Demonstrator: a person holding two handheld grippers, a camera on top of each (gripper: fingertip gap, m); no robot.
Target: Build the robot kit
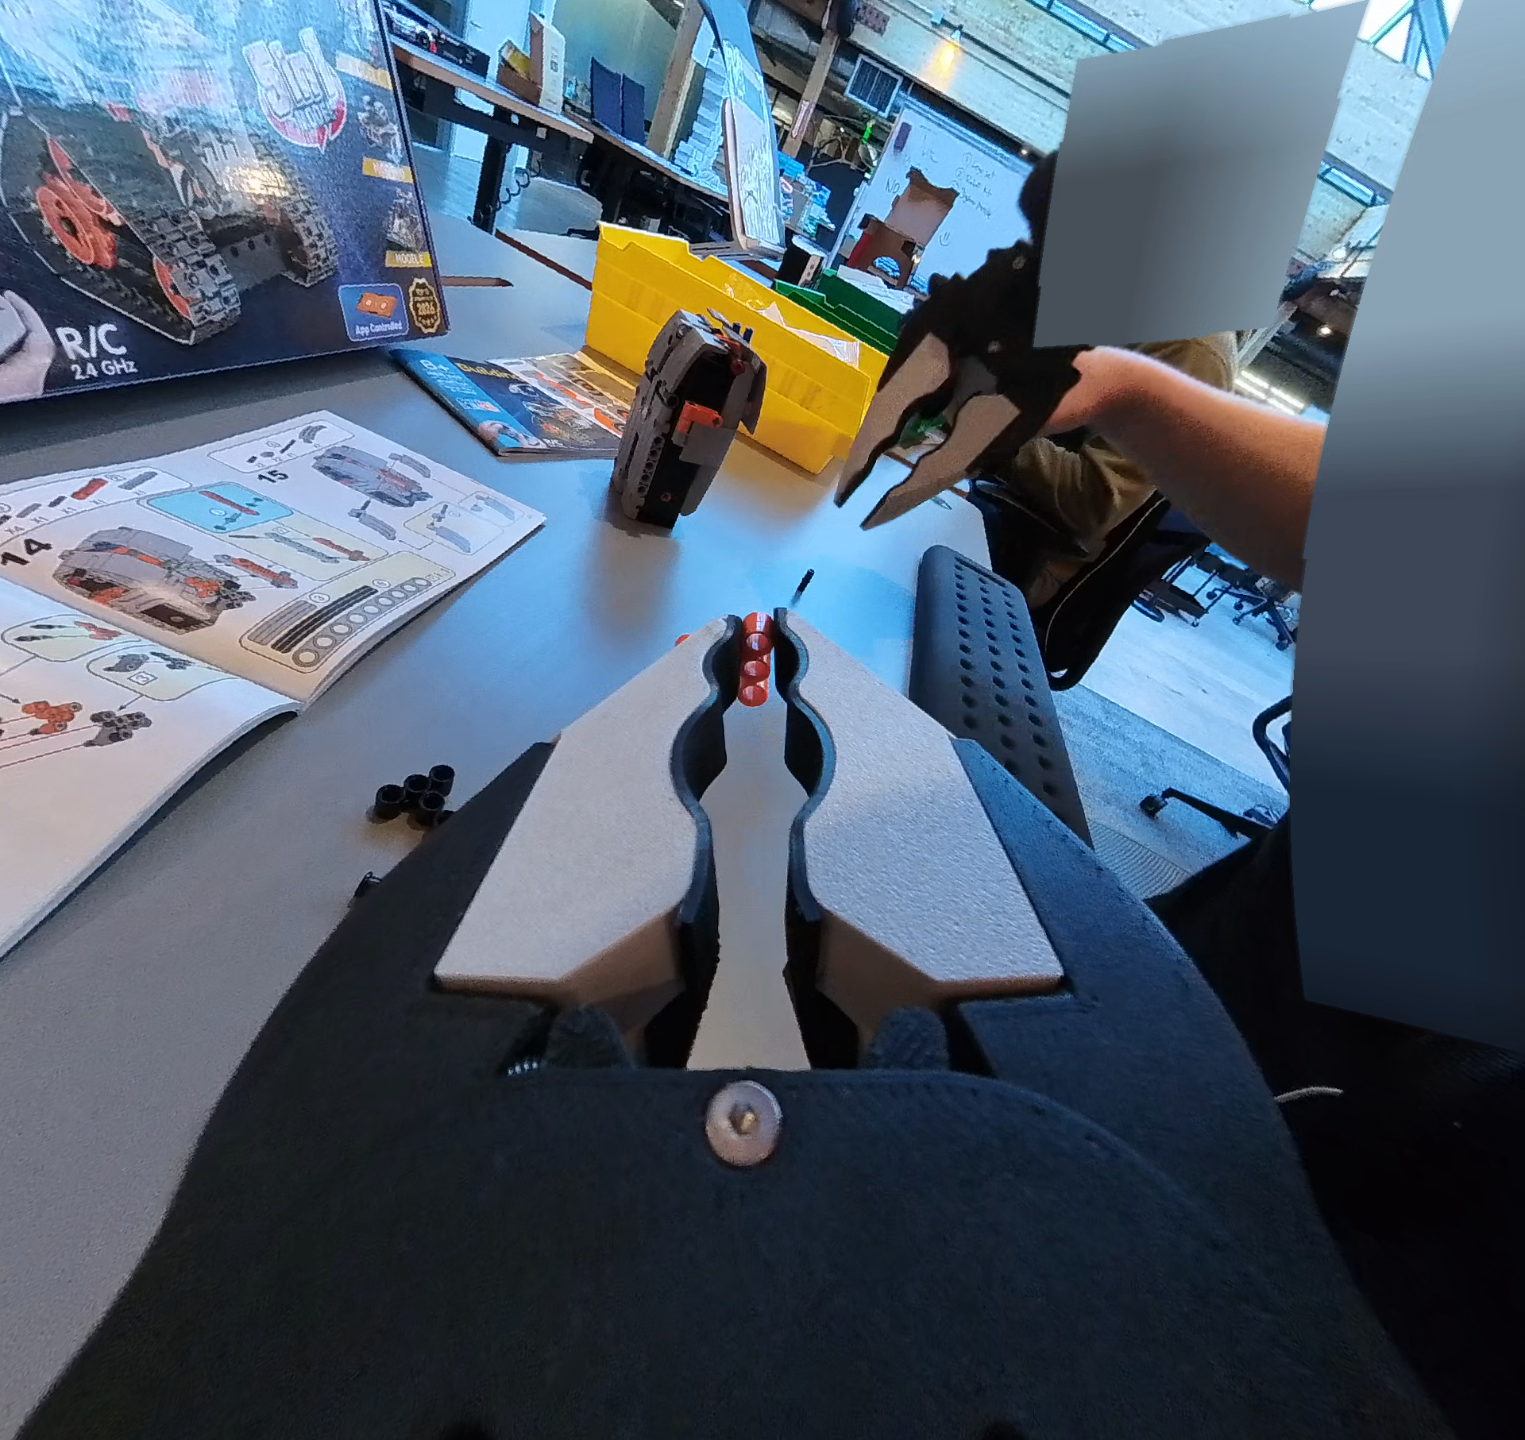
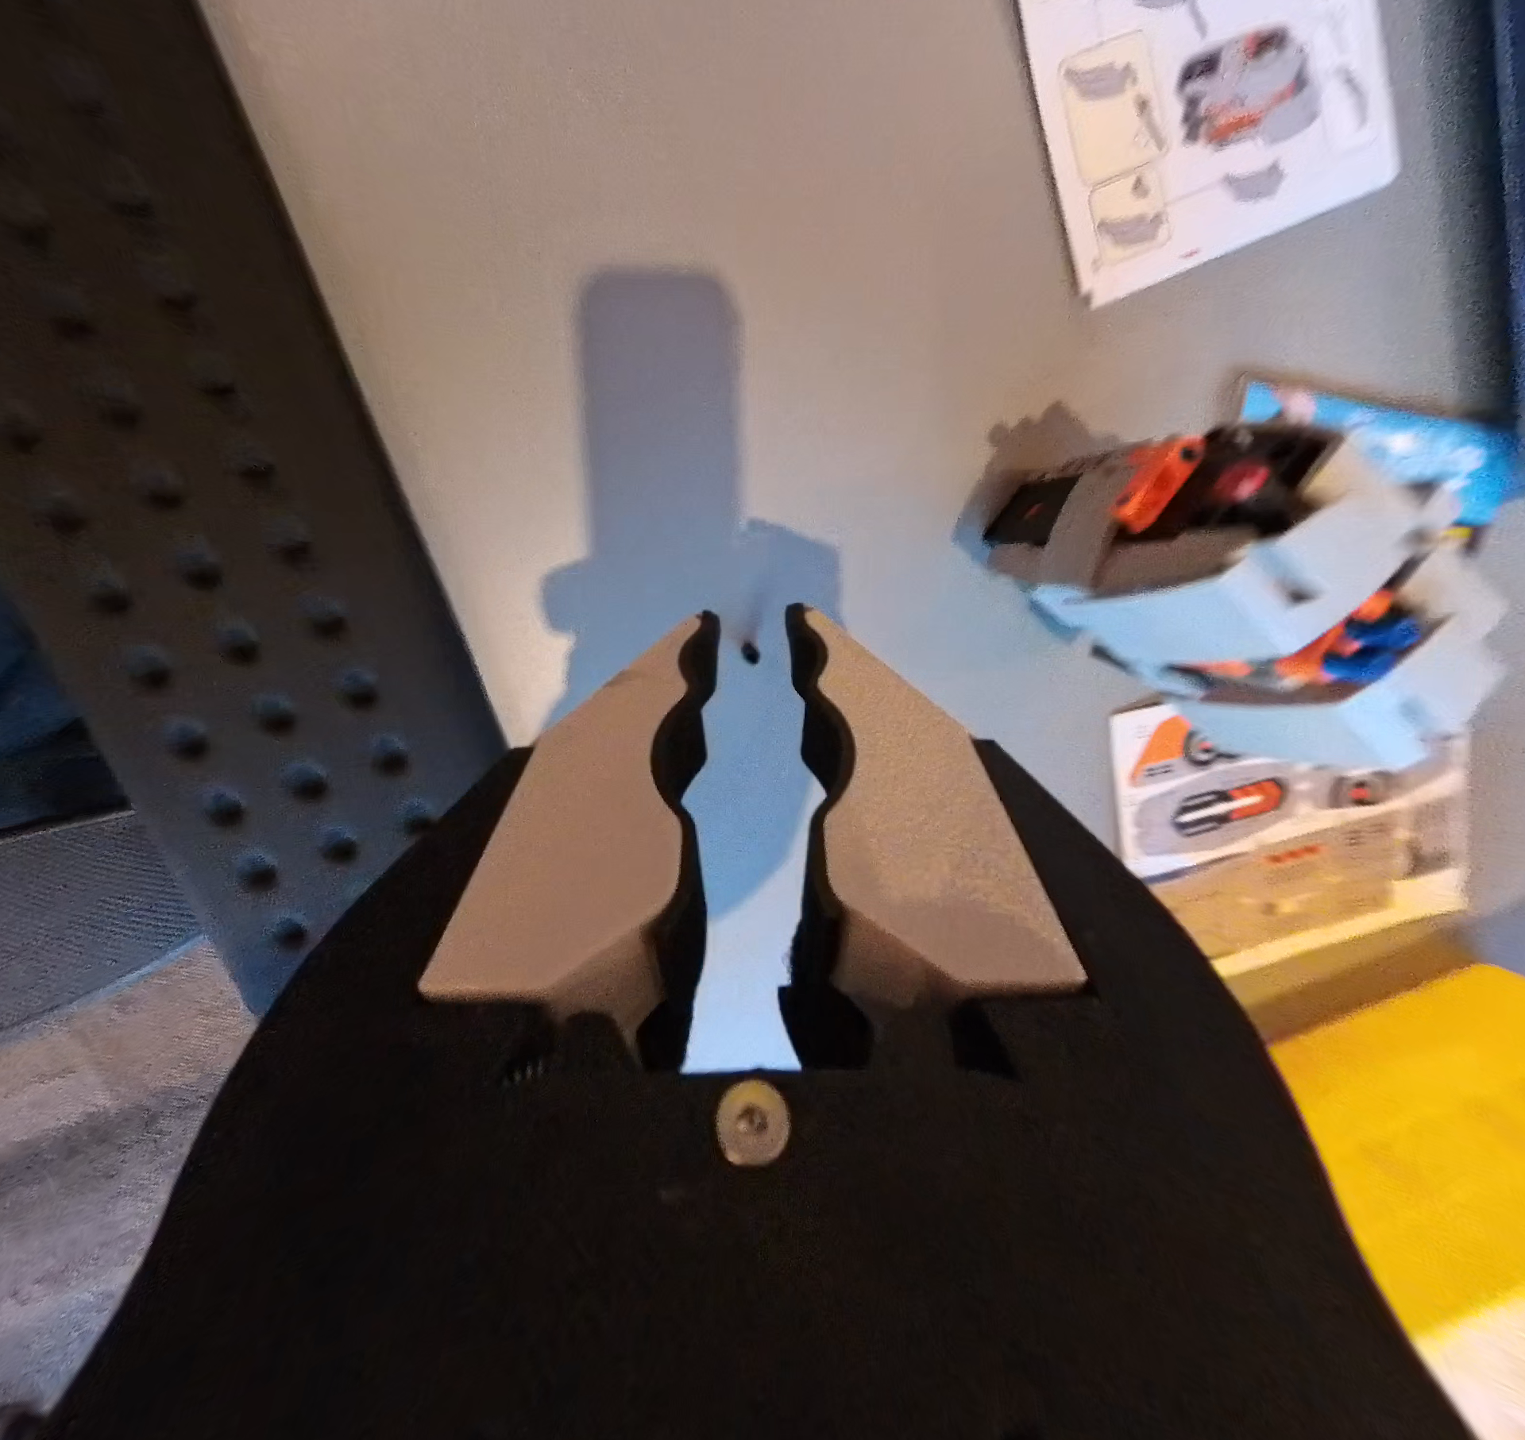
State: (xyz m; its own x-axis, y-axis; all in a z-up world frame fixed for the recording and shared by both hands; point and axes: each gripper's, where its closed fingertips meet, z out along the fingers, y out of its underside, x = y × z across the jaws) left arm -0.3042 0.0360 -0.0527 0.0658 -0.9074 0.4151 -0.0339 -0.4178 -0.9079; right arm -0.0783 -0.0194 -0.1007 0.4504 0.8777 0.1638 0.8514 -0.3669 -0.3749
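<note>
My left gripper (image 1: 755, 626) is shut on a small orange beam with round holes (image 1: 753, 662), held low over the grey table (image 1: 512, 658). A tiny black pin (image 1: 802, 583) lies on the table just beyond its tips. My right gripper (image 2: 749, 615) is open and empty, and hovers above the table; it also shows in the left wrist view (image 1: 854, 513). In the blurred right wrist view the black pin (image 2: 749, 648) shows on the table between its fingertips. A grey model with orange parts (image 1: 685, 418) stands on end behind the pin and also shows in the right wrist view (image 2: 1155, 542).
An open instruction booklet (image 1: 206, 575) lies at the left, with a black connector cluster (image 1: 417, 794) near it. A large toy box (image 1: 190, 146) stands behind. A yellow bin (image 1: 726, 352) sits behind the model. A perforated black chair armrest (image 1: 982, 674) is at the table's right edge. Spacing between my two grippers at the tips: around 25 centimetres.
</note>
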